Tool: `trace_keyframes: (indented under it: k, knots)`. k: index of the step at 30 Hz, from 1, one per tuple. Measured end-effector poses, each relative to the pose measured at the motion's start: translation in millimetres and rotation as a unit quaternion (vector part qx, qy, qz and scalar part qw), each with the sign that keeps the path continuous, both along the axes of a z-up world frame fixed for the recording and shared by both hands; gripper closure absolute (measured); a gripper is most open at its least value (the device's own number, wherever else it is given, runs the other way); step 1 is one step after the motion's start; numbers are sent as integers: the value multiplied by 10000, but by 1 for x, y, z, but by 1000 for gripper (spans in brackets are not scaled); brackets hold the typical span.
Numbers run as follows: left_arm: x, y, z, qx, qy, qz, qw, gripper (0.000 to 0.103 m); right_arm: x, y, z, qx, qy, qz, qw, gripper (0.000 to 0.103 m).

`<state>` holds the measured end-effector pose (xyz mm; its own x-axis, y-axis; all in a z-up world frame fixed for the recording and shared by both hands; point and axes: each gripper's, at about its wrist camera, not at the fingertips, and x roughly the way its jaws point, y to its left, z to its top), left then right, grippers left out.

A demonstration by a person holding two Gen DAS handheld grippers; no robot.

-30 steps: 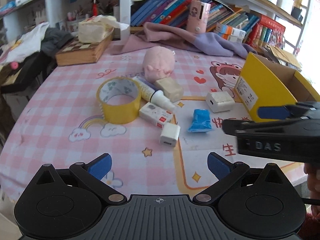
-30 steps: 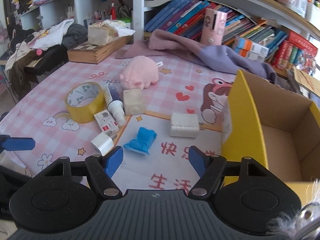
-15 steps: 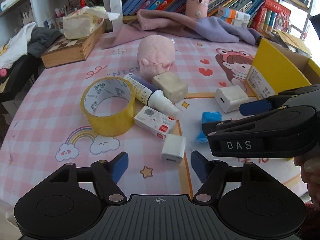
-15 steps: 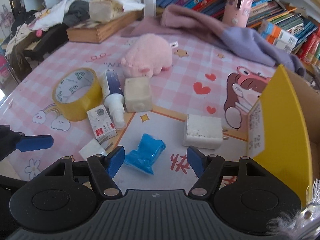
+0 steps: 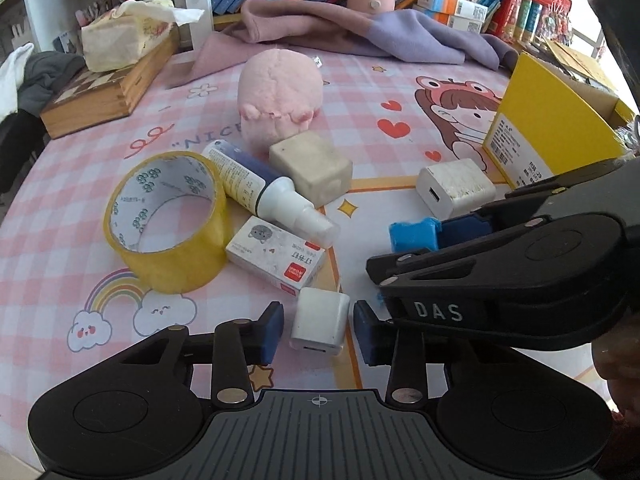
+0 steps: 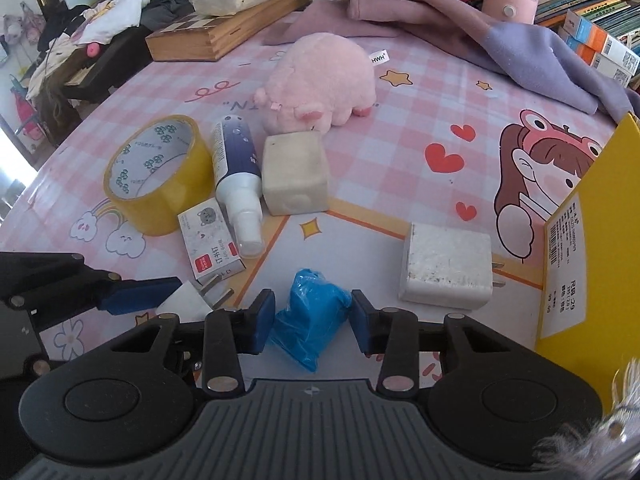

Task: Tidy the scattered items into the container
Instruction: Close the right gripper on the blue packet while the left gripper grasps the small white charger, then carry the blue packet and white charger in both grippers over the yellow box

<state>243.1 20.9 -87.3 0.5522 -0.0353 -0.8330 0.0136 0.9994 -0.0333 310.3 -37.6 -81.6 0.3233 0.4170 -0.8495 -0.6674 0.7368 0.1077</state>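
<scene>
Your left gripper (image 5: 318, 330) straddles the small white charger (image 5: 318, 322), one blue pad on each side of it. The jaws are closing, and a sliver of gap shows at each pad, so I judge this not yet a grip. The charger lies on the desk (image 5: 64, 240) with its port end toward the camera, prongs away (the right wrist view shows them pointing at the staple box (image 6: 210, 240)). That presents the two flat sides to your pads, which is why the approach from the near edge suits it.

Your right gripper (image 6: 312, 320) is likewise closing around the blue plastic packet (image 6: 310, 316). The packet sits between the pads, which look to be just meeting its crumpled sides; I cannot confirm firm pressure. It is soft and will likely squash before it holds, so expect the jaws to travel further.

The yellow cardboard box (image 6: 592, 240), the container, stands open at the right, just beside the larger white adapter (image 6: 446, 266). Nothing is seen inside it from these views.

Still lying loose on the desk: the tape roll (image 5: 168, 220), the spray bottle (image 5: 266, 192), the beige block (image 5: 312, 168) and the pink plush pig (image 5: 280, 96), clustered touching one another. Both grippers work side by side, very close; mind the clearance when lifting.
</scene>
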Motion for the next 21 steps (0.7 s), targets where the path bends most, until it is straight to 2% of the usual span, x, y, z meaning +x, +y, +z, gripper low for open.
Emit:
trace_keyframes:
  k: [4, 8, 15, 21]
  knots:
    - [2, 1, 2, -104, 37, -6, 9999, 78, 2, -3, 1, 62, 31, -28, 10000, 70]
    - [-2, 2, 7, -203, -28, 36, 9998, 78, 1, -7, 10, 258, -78, -49, 9996, 73]
    - [-15, 17, 17, -292, -199, 423, 9985, 78, -7, -12, 23, 398, -285, -89, 9988, 75]
    - [-35, 28, 34, -330, -532, 675, 9958, 78, -25, -18, 42, 582, -589, -165, 9964, 75]
